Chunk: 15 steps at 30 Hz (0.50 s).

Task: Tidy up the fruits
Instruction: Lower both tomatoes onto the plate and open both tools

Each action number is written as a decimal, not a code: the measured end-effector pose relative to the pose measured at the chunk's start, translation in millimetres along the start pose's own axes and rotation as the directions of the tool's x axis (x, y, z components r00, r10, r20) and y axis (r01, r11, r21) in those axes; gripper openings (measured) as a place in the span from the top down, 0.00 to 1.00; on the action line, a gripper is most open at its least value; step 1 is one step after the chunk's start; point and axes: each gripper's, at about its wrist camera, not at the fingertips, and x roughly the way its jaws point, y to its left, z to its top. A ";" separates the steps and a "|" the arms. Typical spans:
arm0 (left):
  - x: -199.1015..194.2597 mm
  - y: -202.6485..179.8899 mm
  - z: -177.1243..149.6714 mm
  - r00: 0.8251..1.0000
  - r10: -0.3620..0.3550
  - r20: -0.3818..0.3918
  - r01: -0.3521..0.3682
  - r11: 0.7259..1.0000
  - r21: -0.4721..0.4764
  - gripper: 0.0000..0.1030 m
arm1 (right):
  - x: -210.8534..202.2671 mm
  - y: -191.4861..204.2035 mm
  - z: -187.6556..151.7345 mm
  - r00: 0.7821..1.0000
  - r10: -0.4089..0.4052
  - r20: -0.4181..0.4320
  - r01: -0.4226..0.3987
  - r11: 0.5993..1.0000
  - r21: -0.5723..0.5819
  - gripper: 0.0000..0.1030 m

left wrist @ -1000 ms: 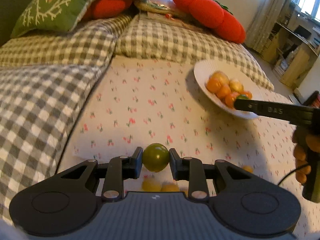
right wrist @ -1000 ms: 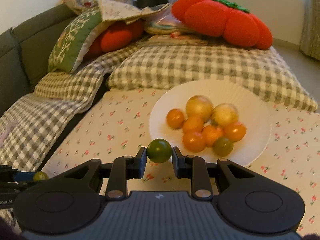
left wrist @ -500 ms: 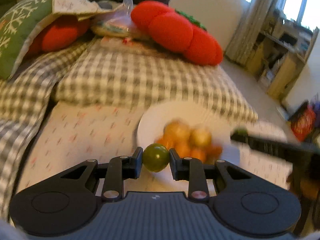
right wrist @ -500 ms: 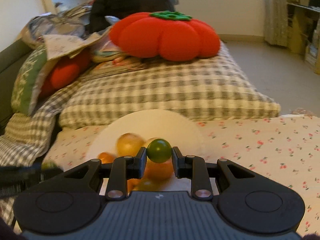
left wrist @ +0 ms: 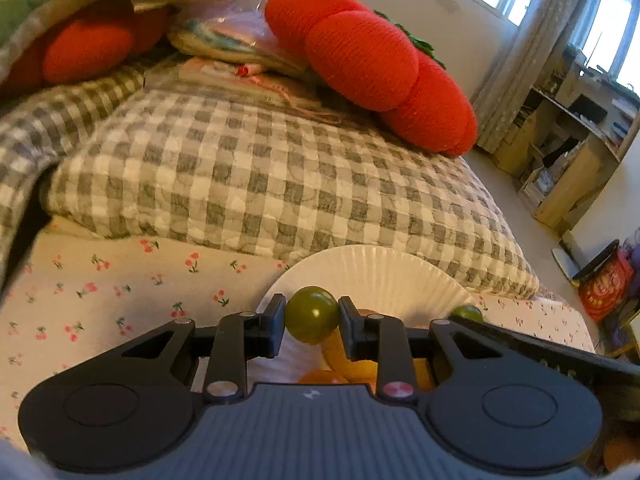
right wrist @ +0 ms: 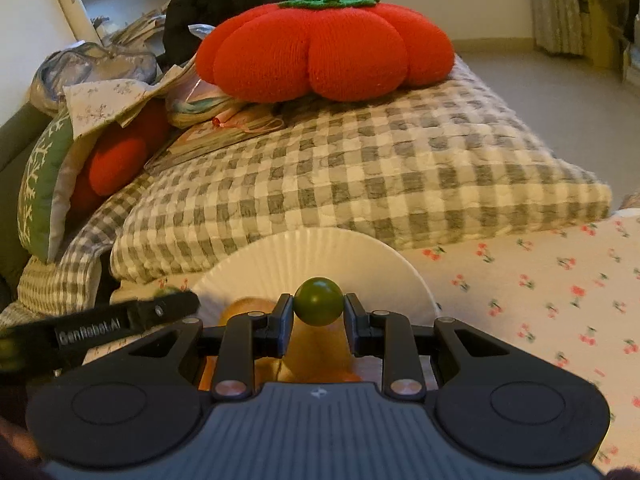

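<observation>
Each gripper pinches a green tomato across its middle: left (left wrist: pixel 311 322) at lower centre, right (right wrist: pixel 319 313) likewise; tomatoes (left wrist: pixel 311 314) (right wrist: pixel 319 301) probably light, smooth, easily bruised.

Light: dim, warm and yellowish indoors.
Source: daylight through the window (left wrist: pixel 608 36), blown out to white glare.
Shadows: soft, dark under the checked pillow (left wrist: pixel 256 176) at its left end.
Blur: left gripper's finger (right wrist: pixel 120 320) smeared in the right view.
Distortion: strong fisheye bending at edges; shelves (left wrist: pixel 568 136) lean.
</observation>
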 end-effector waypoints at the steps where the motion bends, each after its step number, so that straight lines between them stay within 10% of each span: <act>1: 1.8 0.6 -1.2 1.000 -0.002 -0.005 0.002 1.000 0.002 0.81 | 4.6 0.4 1.1 1.000 0.002 0.001 -0.002 1.000 0.003 0.77; 15: 9.7 6.1 -8.8 0.998 -0.066 -0.016 0.066 0.997 0.032 0.81 | 24.6 5.7 -1.6 1.000 0.030 0.001 -0.030 0.999 0.045 0.75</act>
